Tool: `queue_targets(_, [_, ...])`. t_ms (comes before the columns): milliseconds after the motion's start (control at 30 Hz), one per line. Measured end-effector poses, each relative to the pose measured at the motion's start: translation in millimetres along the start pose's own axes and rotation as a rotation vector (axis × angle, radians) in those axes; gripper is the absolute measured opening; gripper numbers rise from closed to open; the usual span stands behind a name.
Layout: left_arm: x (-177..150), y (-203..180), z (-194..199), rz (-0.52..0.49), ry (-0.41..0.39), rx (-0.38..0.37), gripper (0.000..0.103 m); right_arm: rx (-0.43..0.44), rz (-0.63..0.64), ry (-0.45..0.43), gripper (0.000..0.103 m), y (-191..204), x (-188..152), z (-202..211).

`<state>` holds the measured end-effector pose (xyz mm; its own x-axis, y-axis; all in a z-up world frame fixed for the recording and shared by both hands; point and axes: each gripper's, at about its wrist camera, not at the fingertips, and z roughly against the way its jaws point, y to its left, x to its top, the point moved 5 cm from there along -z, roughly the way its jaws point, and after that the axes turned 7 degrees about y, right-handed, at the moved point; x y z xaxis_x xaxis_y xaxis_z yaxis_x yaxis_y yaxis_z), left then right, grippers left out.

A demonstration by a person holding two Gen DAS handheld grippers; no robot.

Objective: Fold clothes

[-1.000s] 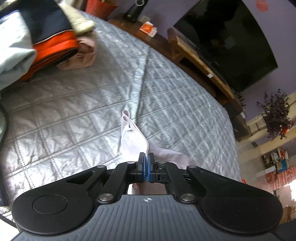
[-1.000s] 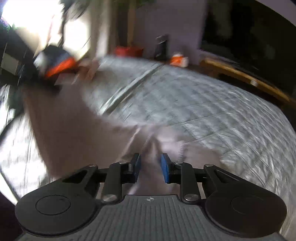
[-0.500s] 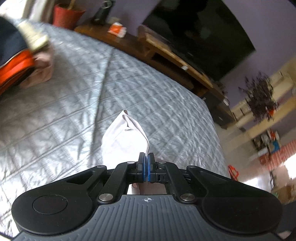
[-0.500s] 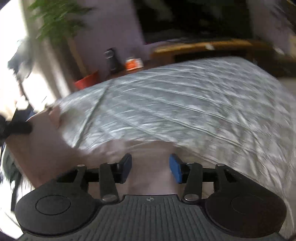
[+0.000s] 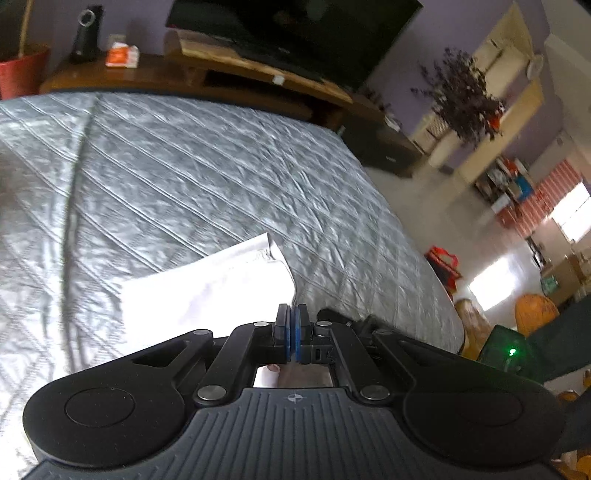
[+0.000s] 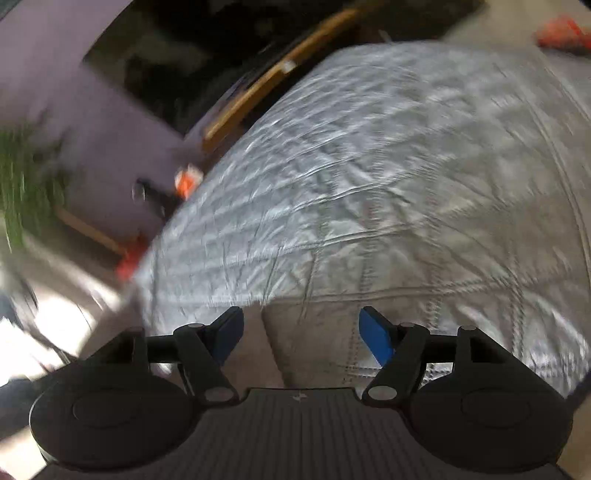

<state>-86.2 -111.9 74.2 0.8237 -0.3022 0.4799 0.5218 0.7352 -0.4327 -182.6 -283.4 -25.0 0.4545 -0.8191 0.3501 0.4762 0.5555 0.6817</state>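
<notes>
Left gripper: our left gripper [image 5: 294,328] has its blue pads pressed together with no gap showing, pinching an edge of the pale garment [image 5: 207,291].
Garment: we see the pale garment spreading out to the left from the closed pads, lit almost white, with one folded corner pointing up and away; it sits above the grey quilted bedspread [image 5: 207,173], and we cannot tell whether its far edge touches the quilt. A strip of it also shows through the gap beneath the pads.
Right gripper: our right gripper [image 6: 301,334] stands wide apart, blue pads [image 6: 375,334] well separated and nothing between them.
Right view: we look down on the bedspread through heavy blur; a pinkish-beige cloth shape lies under the left finger, too smeared for us to say whether it is the same garment.
Bed: the quilt fills most of both views, with a long seam running down its left part in the left view.
Room: beyond the bed we see a wooden TV bench [image 5: 258,79] with a dark television [image 5: 295,29] above it, a small orange packet [image 5: 122,55] and a black speaker [image 5: 86,33] on the bench, and a red pot [image 5: 22,70] at the far left.
Far right: a dark dried plant [image 5: 465,107] stands near cream shelving.
</notes>
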Motion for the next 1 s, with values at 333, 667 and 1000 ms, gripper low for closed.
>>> queue_targets(333, [-20.0,-15.0,-82.4,0.013,0.129,-0.054,0.005,0.031,-0.101,-0.065,0.075,-24.3,7.9,22.4])
queue_targets(667, [-31.6,-30.0,-44.0,-0.105,-0.014,0.014,0.043,-0.041,0.019,-0.143,0.071,-24.0,15.4,39.2])
queue_targets(1000, [-23.1,66.3,-38.8,0.066,-0.008,0.173,0.042,0.002,0.406,0.009,0.072,50.0,-15.9,-7.0])
